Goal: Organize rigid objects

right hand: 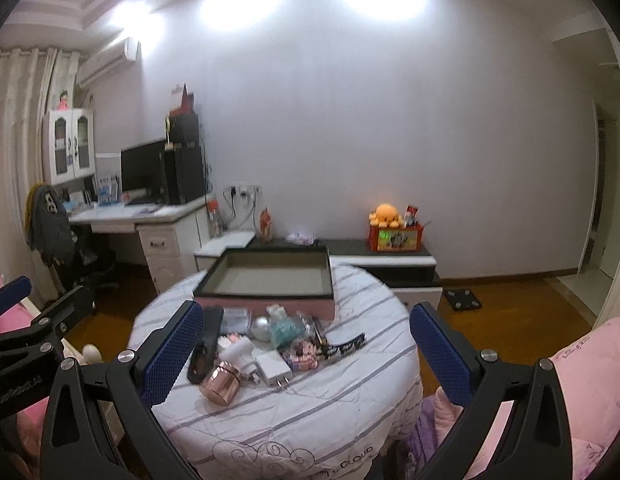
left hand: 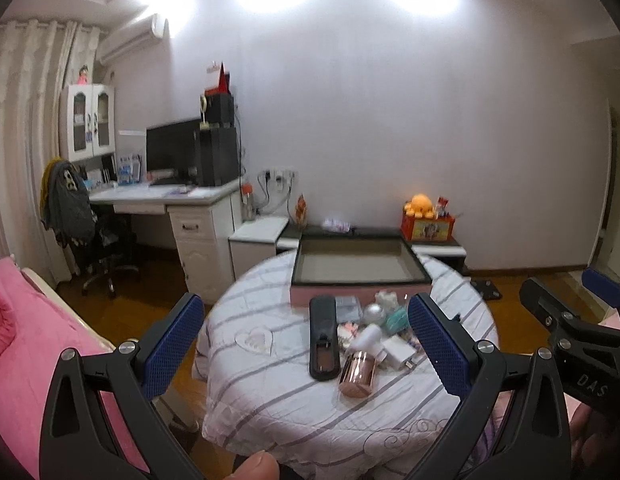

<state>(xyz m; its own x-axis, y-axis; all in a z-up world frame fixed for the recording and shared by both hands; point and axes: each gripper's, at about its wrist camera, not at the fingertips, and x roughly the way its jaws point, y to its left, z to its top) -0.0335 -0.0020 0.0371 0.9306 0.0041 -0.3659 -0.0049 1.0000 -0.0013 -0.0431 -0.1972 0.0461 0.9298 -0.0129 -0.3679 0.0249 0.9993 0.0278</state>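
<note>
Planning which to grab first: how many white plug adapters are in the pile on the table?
1 clearly visible: the white plug adapter lies at the pile's near edge, right of the rose-gold jar. More may be hidden under the clutter.

We see both views lit from above, three blown-out patches of glare high on the wall (left hand: 349,120). Fisheye bends the edges, corners go black, and everything looks slightly soft.

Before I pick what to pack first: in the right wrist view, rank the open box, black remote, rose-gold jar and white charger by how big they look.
1. Open box, clearly the largest, though farthest.
2. Black remote, partly hidden behind the gripper finger.
3. Rose-gold jar and white charger look alike; the jar lies nearer the camera, so I won't rank them.
</note>
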